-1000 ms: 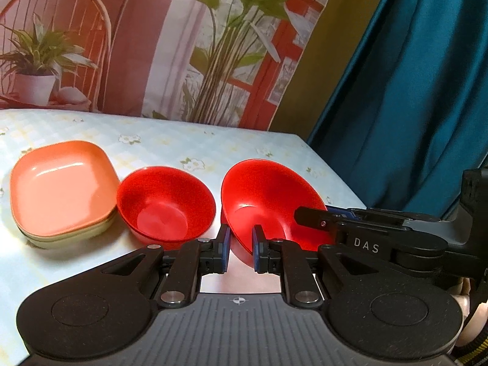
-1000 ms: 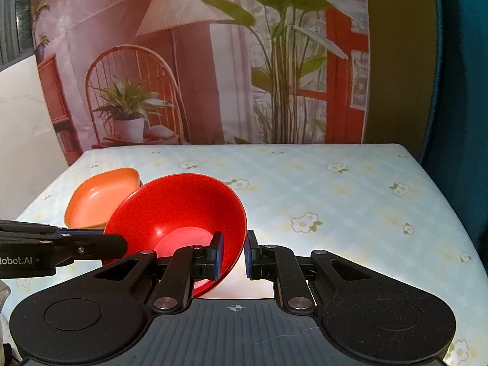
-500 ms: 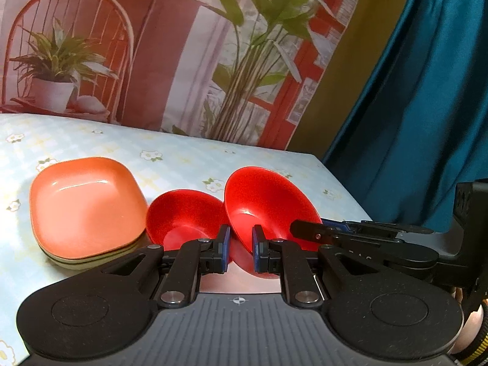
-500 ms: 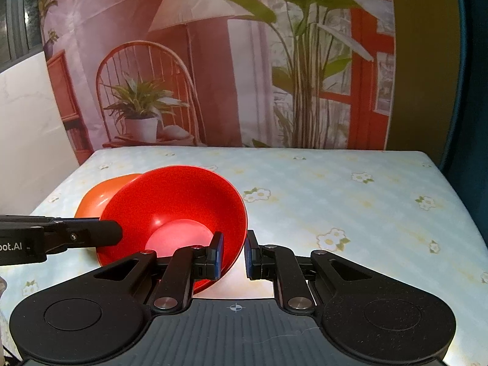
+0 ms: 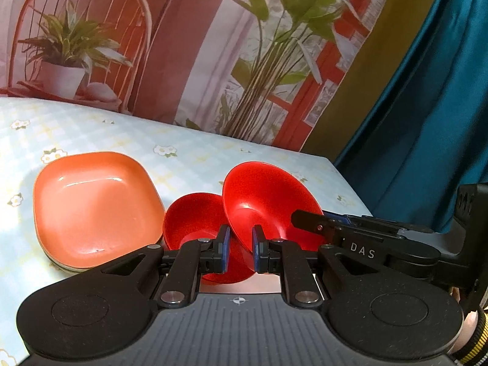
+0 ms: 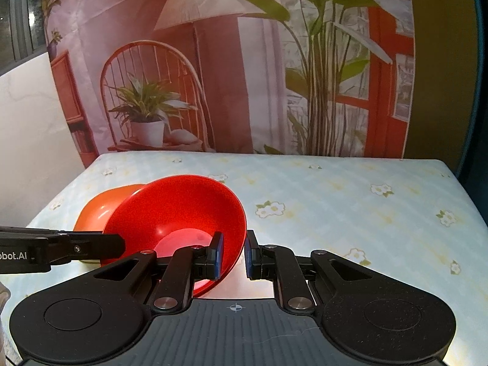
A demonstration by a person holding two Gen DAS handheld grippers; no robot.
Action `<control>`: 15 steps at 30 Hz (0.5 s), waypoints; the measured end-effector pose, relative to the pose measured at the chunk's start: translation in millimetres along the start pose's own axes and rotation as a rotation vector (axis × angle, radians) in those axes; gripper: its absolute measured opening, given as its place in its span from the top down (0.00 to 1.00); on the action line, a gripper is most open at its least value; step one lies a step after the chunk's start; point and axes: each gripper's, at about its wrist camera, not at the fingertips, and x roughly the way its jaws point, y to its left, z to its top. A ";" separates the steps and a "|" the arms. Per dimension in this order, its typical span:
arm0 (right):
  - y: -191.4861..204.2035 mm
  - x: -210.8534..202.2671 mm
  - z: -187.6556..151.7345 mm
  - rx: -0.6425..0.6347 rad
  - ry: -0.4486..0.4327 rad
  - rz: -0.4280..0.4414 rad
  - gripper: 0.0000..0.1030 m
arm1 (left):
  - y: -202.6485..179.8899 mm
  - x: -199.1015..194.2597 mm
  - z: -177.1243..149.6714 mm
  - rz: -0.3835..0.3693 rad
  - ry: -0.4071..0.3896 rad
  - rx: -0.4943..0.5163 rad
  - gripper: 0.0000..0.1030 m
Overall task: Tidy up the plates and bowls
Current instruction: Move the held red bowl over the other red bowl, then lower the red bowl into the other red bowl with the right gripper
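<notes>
My right gripper [image 6: 232, 254] is shut on the rim of a red bowl [image 6: 183, 213] and holds it tilted above the table; the bowl also shows in the left wrist view [image 5: 265, 204]. A second red bowl [image 5: 195, 216] sits on the table just left of and partly under the held one. An orange square plate [image 5: 94, 207] lies on a pale plate at the left. My left gripper [image 5: 239, 251] is slightly apart, empty, in front of the two bowls. The right gripper's fingers [image 5: 314, 221] reach in from the right.
The table [image 6: 335, 195] has a pale blue floral cloth. A printed backdrop hangs behind it. A teal curtain [image 5: 427, 106] hangs past the table's right edge. The left gripper's finger [image 6: 76, 245] crosses the right wrist view at lower left.
The right gripper has carried the held red bowl left, over the edge of the bowl on the table. The left gripper has drawn nearer to the bowls.
</notes>
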 end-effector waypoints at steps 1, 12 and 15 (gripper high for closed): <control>0.2 2.7 1.1 -0.001 0.001 0.002 0.87 | 1.6 0.9 0.5 0.002 0.003 -0.006 0.85; 10.2 27.5 2.0 -0.011 0.020 0.014 0.87 | 13.8 9.8 2.2 0.054 0.017 -0.041 0.85; 16.0 34.2 2.2 -0.028 0.025 0.020 0.87 | 18.9 11.2 1.3 0.071 0.021 -0.054 0.85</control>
